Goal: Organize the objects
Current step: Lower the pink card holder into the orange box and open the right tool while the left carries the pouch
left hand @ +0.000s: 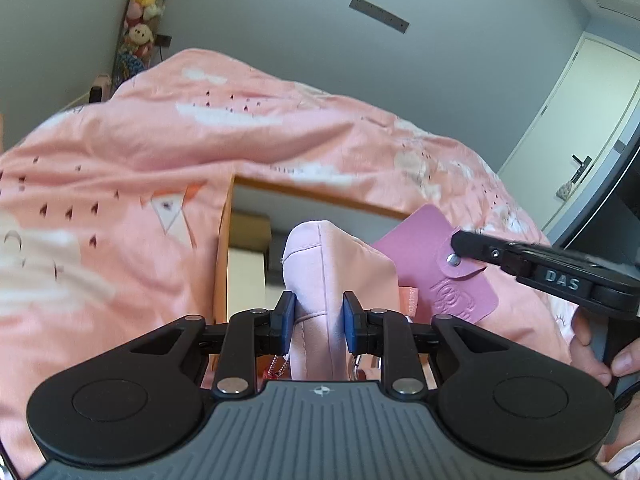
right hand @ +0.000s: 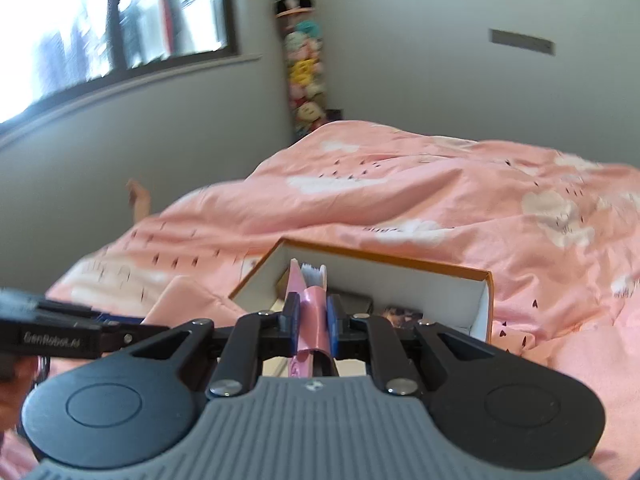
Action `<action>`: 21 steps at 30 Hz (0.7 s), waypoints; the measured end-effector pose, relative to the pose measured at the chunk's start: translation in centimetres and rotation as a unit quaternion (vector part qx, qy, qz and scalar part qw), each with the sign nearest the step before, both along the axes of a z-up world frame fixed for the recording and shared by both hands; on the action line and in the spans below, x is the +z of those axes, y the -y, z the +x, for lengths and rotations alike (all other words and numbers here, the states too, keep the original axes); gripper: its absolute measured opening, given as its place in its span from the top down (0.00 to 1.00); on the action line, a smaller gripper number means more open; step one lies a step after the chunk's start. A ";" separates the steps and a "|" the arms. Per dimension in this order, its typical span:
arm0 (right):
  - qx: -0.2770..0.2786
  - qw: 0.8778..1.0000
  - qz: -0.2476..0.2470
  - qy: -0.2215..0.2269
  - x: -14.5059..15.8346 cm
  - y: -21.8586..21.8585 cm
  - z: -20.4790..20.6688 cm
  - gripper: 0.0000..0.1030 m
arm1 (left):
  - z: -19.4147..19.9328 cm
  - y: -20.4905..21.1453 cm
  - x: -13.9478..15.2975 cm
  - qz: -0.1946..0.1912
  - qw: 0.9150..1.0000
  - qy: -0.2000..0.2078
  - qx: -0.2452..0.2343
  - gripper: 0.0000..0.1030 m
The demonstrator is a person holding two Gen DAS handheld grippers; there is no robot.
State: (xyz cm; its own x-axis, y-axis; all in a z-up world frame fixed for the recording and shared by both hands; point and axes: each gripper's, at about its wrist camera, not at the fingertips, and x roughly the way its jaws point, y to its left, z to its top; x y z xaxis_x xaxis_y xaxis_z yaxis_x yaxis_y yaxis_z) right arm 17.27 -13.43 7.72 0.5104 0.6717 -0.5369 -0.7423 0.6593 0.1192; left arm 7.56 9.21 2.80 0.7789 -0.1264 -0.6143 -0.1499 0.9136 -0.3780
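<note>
Both wrist views look close along their claws, sharing the orange-rimmed box (left hand: 304, 196) on the bed.

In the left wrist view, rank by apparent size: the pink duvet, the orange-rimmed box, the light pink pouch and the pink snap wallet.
1. pink duvet
2. orange-rimmed box, partly hidden
3. light pink pouch and pink snap wallet: unsure. The pouch looks bigger, but sits nearer the camera in the left gripper; the right gripper covers part of the wallet.

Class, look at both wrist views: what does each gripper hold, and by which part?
The left gripper clamps the pale pink fabric pouch near its lower end. The right gripper pinches the pink card holder at its snap flap.
</note>
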 end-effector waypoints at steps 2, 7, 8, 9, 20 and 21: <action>-0.021 0.999 0.014 -0.023 -0.4 -0.3 1.4 0.86 | 0.9 -0.8 0.3 -0.005 1.000 0.002 -0.001 0.73; -0.072 0.994 0.023 -0.082 -2.7 -1.9 5.3 0.86 | 3.3 -3.6 0.7 -0.003 1.000 -0.002 0.022 0.73; -0.077 0.992 0.020 -0.094 -3.4 -2.3 5.9 0.86 | 3.8 -4.1 0.6 -0.005 1.000 -0.004 0.024 0.73; -0.080 0.991 0.018 -0.106 -4.1 -2.7 6.5 0.86 | 4.2 -4.5 0.5 -0.009 1.000 -0.007 0.024 0.73; -0.080 0.952 0.023 -0.295 -12.7 -5.7 10.5 0.87 | 8.0 -5.2 -1.6 -0.020 0.999 -0.038 0.012 0.73; -0.080 0.948 0.022 -0.307 -13.2 -5.9 10.8 0.87 | 8.3 -5.2 -1.7 -0.021 0.999 -0.039 0.010 0.73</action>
State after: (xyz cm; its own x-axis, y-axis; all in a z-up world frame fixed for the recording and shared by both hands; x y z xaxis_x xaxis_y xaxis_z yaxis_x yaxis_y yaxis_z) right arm 28.07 -7.50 -5.50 0.2074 0.6413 -0.7387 -0.4146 0.7416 0.5274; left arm 15.88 14.42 1.07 0.7310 -0.1374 -0.6684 -0.1991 0.8939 -0.4015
